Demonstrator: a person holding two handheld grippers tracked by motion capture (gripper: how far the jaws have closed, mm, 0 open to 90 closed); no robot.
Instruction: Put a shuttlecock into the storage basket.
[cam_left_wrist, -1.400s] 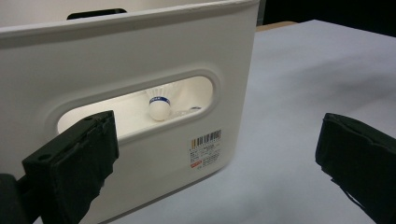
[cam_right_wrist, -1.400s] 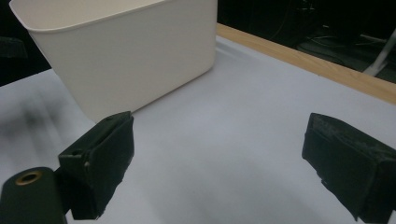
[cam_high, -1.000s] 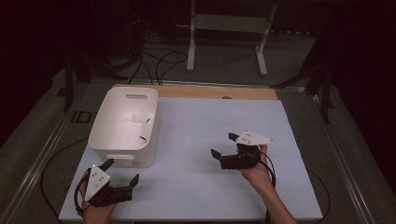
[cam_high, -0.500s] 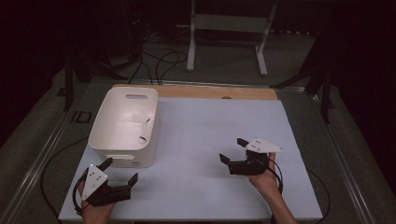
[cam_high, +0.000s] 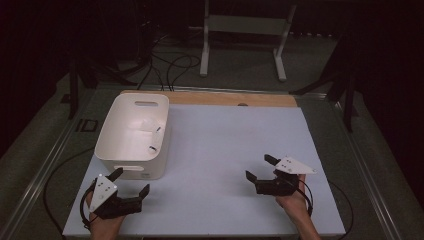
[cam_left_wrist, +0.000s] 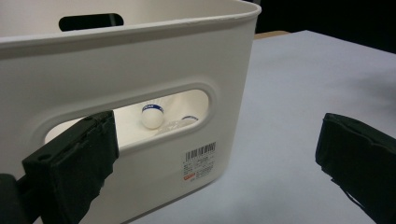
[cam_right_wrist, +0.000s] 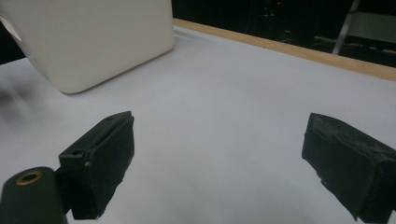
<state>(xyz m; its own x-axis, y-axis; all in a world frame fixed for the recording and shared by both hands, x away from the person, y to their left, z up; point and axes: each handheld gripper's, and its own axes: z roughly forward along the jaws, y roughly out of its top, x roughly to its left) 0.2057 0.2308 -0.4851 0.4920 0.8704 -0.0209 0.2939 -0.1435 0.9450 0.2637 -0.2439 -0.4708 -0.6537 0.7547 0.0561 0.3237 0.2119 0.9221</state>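
Drawn back toward the near edge since a second ago: right tongs (cam_high: 262, 170), spread and empty, well apart from the white bin (cam_high: 132, 136). Left tongs (cam_high: 131, 183) also spread, just beside the bin's near wall on the counter (cam_high: 230, 150). Shuttlecock (cam_left_wrist: 152, 115) inside, glimpsed through the handle slot. Best reached from above, over the rim.
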